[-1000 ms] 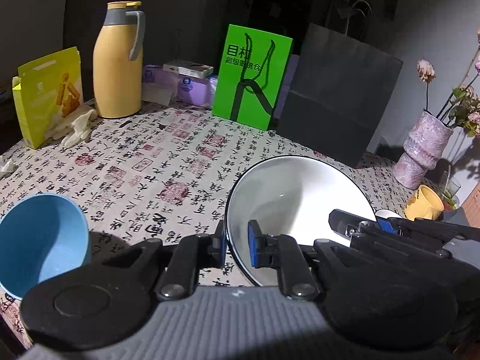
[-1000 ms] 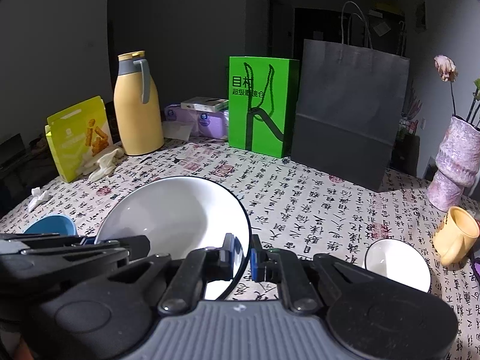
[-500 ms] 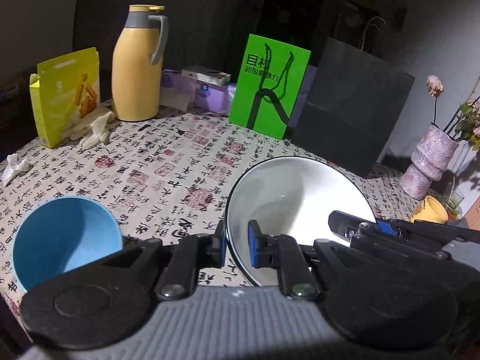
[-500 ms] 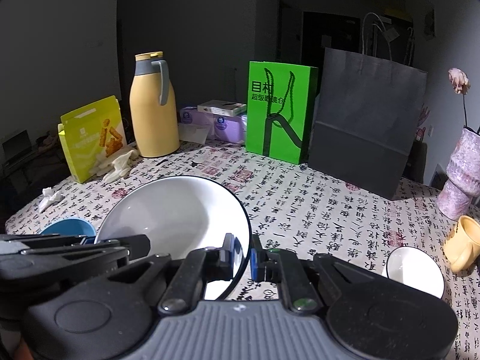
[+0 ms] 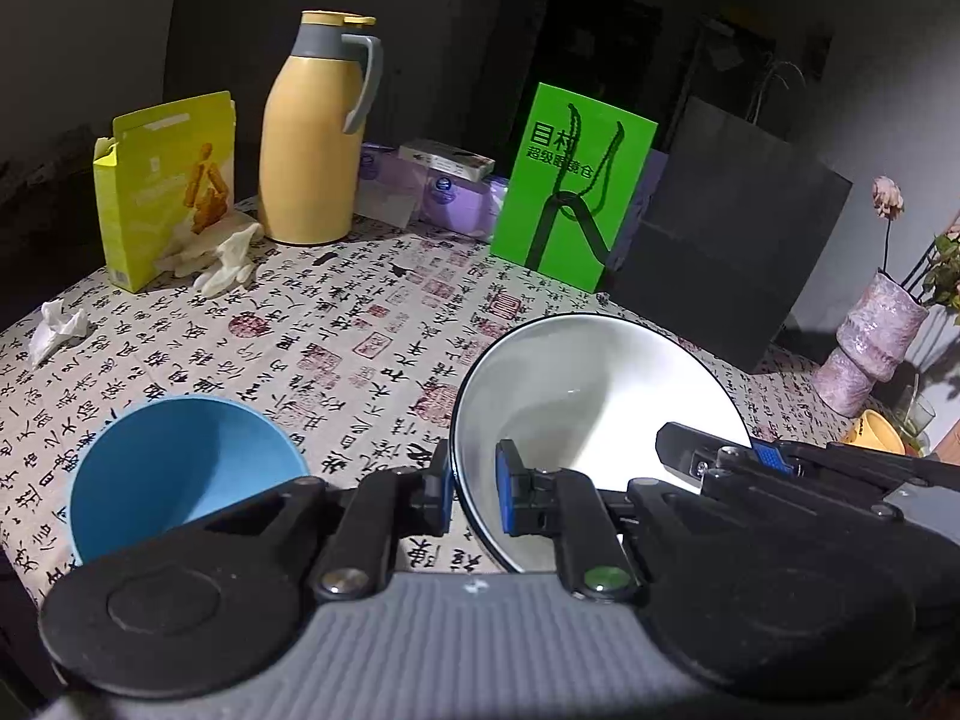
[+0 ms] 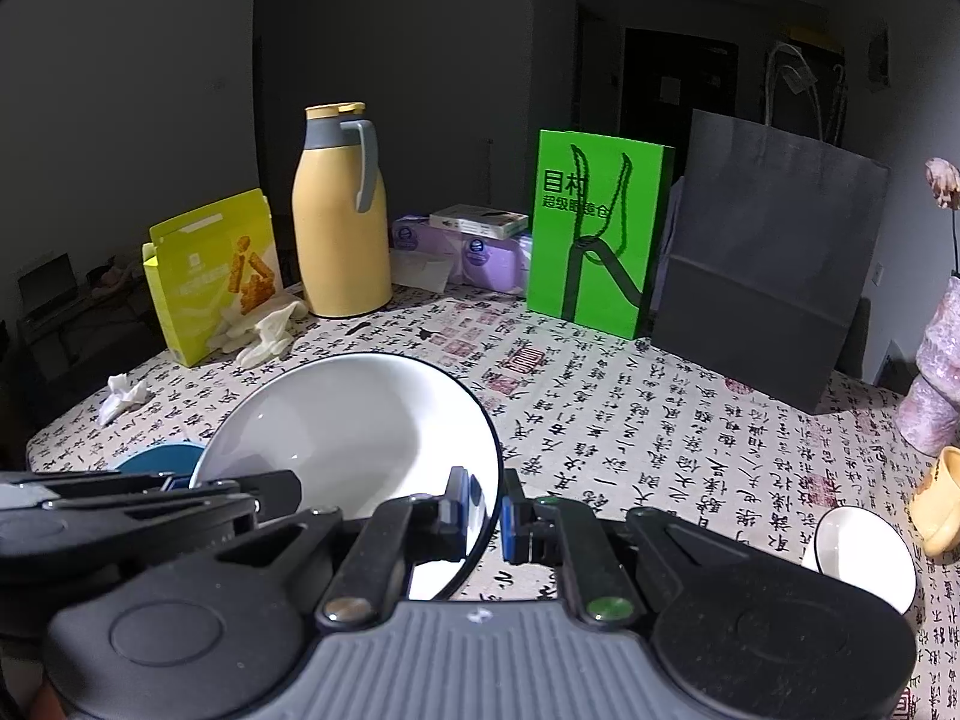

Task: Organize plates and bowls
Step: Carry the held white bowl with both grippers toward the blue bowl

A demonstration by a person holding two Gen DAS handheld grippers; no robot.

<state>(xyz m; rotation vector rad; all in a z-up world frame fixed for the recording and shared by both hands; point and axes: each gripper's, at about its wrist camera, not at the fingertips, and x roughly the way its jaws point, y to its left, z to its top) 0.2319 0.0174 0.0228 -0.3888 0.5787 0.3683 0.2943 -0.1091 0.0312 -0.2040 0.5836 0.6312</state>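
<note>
A large white bowl [image 5: 594, 396] with a dark rim is held above the table by both grippers. My left gripper [image 5: 473, 495] is shut on its left rim, and my right gripper [image 6: 487, 510] is shut on its right rim; the same white bowl [image 6: 354, 420] fills the lower left of the right wrist view. A blue bowl [image 5: 174, 468] sits on the table just left of and below it, its blue edge [image 6: 159, 457] peeking out in the right wrist view. A small white bowl [image 6: 861, 552] rests at the right, near a yellow mug [image 6: 939, 510].
At the back stand a yellow thermos [image 5: 315, 132], a yellow box [image 5: 165, 180], purple tissue packs [image 5: 444, 192], a green bag [image 5: 573, 186] and a black bag [image 5: 720, 228]. A pink vase [image 5: 870, 342] stands at the right. Gloves [image 5: 225, 255] and a crumpled tissue [image 5: 57, 327] lie on the patterned tablecloth [image 5: 336, 336].
Both grippers have carried the white bowl leftwards together: the blue bowl and the things at the back have slid right in both views. The grips have not changed.
</note>
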